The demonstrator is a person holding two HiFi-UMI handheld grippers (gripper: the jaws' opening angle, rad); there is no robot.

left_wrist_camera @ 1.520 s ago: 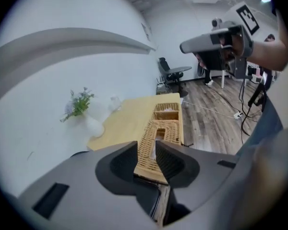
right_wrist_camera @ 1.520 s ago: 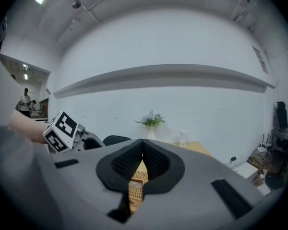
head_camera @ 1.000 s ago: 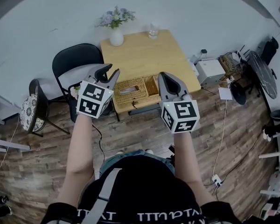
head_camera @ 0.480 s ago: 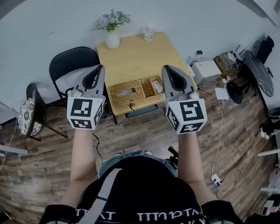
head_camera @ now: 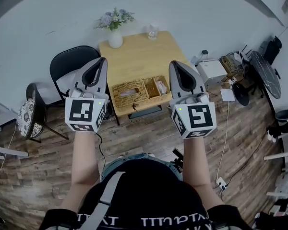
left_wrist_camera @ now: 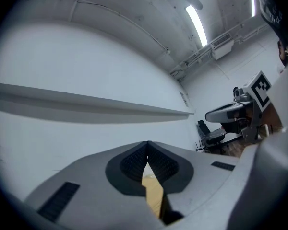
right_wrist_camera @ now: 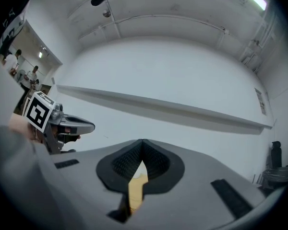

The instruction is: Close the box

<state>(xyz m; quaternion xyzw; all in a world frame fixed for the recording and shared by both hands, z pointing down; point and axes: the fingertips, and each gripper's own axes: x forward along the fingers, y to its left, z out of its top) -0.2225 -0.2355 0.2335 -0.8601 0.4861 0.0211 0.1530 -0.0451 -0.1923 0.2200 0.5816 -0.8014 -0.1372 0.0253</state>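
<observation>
Your left tool (head_camera: 103,61) and right tool (head_camera: 174,63) hover pinched shut and empty above the wicker box (head_camera: 138,91), which sits at the near edge of the counter (head_camera: 134,56). Its slotted lid (head_camera: 129,93) looks down; next, lower one tool only to press it flush.

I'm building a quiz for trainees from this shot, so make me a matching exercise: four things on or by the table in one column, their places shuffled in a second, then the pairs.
Things:
1 white vase
2 glass
3 wicker box
4 black chair

Places:
A beside the table, at the picture's left
B table's near edge
C table's far left corner
D table's far edge, right of the white vase

Pairs: 1-C, 2-D, 3-B, 4-A
</observation>
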